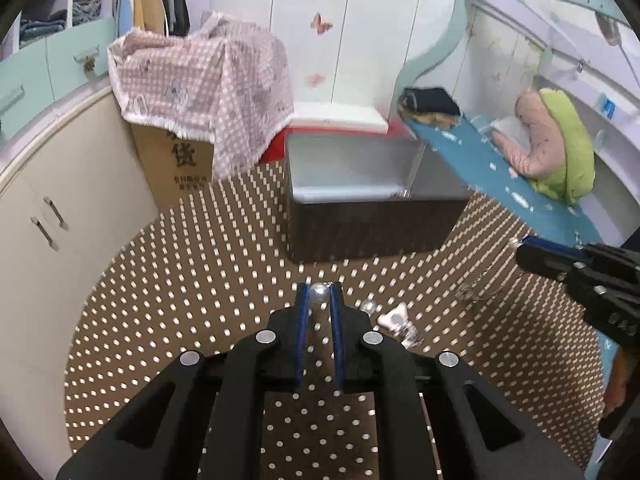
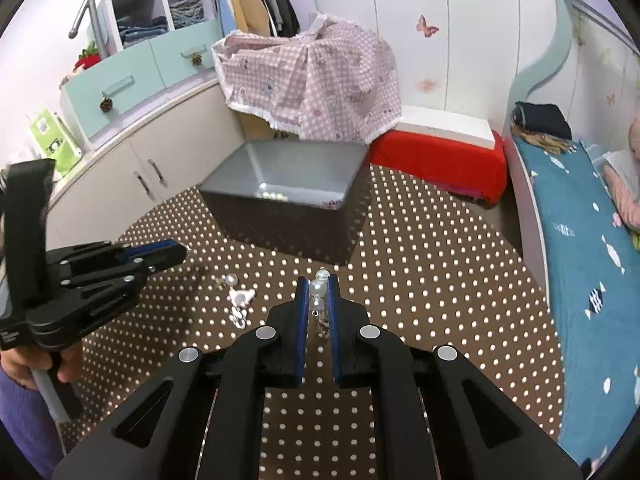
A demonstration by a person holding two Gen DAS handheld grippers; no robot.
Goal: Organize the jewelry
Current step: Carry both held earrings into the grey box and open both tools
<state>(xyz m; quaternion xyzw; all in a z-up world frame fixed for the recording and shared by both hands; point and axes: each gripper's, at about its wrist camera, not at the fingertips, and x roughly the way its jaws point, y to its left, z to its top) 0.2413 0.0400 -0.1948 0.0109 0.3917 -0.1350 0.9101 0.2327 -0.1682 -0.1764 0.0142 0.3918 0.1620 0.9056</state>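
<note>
My left gripper point(image 1: 319, 290) is shut on a pearl bead point(image 1: 319, 291) of a jewelry piece, low over the brown dotted tablecloth point(image 1: 200, 280). My right gripper point(image 2: 318, 286) is shut on a pearl earring point(image 2: 318, 287) whose pearls and chain hang between the fingers. The right gripper also shows at the right of the left wrist view point(image 1: 520, 246), with a thin chain point(image 1: 476, 290) below it. A white bow-shaped piece point(image 1: 394, 318) and a loose pearl point(image 2: 231, 279) lie on the cloth between the grippers. A grey open box point(image 2: 288, 172) stands behind, with small pieces on its floor.
A cardboard box under a pink checked cloth point(image 2: 316, 76) stands behind the grey box. A red stool point(image 2: 436, 160) with a white slab is at the back. A bed with a blue sheet point(image 2: 580, 240) runs along the right. Cupboards point(image 2: 132, 160) line the left.
</note>
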